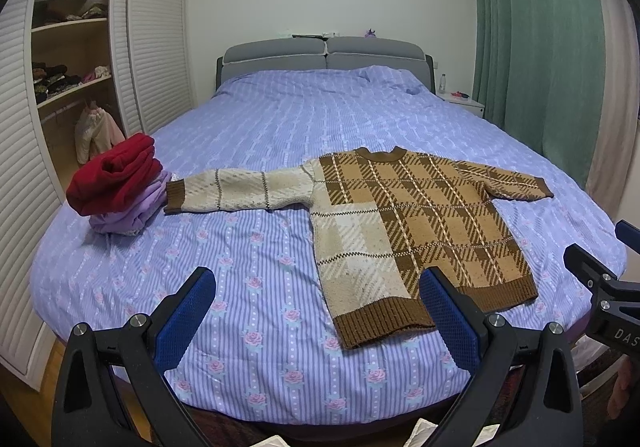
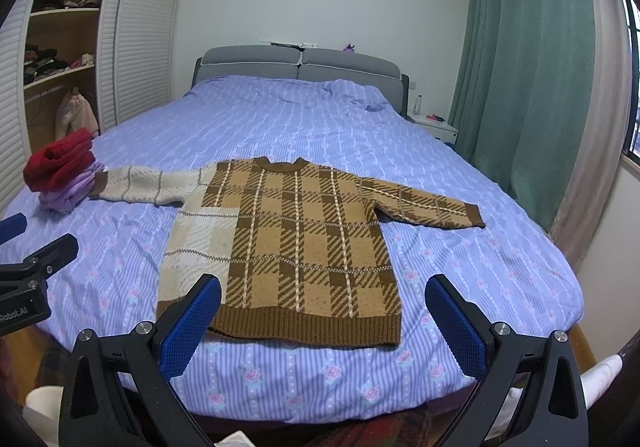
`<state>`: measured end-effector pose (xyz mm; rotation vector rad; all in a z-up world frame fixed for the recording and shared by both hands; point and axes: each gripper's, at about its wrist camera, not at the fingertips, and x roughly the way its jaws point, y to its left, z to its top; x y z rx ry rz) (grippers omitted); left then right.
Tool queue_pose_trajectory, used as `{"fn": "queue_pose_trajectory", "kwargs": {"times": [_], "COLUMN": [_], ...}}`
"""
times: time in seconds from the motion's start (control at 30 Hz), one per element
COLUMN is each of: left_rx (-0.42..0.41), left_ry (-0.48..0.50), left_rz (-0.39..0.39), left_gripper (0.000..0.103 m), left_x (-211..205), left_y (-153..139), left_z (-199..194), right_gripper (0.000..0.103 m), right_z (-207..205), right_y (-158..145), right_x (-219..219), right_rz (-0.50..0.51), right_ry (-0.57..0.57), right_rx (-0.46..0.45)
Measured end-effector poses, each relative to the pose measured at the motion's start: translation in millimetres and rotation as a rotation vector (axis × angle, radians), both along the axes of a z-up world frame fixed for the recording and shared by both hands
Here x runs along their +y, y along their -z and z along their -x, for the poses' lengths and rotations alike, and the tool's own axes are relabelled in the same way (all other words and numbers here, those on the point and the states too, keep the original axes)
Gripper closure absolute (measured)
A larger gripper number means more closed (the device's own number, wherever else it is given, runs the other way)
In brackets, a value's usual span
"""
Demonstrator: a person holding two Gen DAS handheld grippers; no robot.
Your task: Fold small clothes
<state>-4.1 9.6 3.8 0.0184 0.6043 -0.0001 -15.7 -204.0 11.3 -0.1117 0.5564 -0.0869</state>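
Because the plaid knit sweater (image 2: 296, 243) is soft, limp and moderately heavy, it should be gripped at the ribbed hem corners or cuffs. It lies flat on the bed (image 2: 480, 279), sleeves spread, its cream cuff touching the folded clothes stack (image 1: 120, 183). The left tongs (image 1: 316, 327) and right tongs (image 2: 324, 327) are both spread wide, holding nothing, short of the sweater's hem.

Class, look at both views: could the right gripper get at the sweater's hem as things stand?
Probably yes. The right gripper is open and empty, pointed at the hem, which lies flat near the bed's foot edge. Nothing lies between them, and the left gripper is off to the side.
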Motion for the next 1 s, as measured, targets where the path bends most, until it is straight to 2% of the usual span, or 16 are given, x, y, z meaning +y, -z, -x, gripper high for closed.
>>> {"fn": "queue_pose_trajectory", "kwargs": {"times": [0.43, 0.63, 0.8, 1.0], "left_rx": [0.011, 0.005, -0.012, -0.015], "left_ry": [0.005, 0.025, 0.086, 0.191], "left_rz": [0.001, -0.028, -0.06, -0.055], "left_gripper": [0.0, 0.0, 0.0, 0.0], "left_x": [0, -11, -37, -91], "left_y": [5, 7, 10, 9], "left_z": [-4, -17, -52, -123], "right_gripper": [0.0, 0.0, 0.0, 0.0], "right_z": [-5, -15, -33, -86], "right_y": [9, 15, 24, 33], "right_x": [1, -2, -12, -58], "right_rz": [0.005, 0.003, 0.045, 0.098], "right_ry": [0.002, 0.006, 0.044, 0.163], "right_rx": [0.016, 0.045, 0.052, 0.04]}}
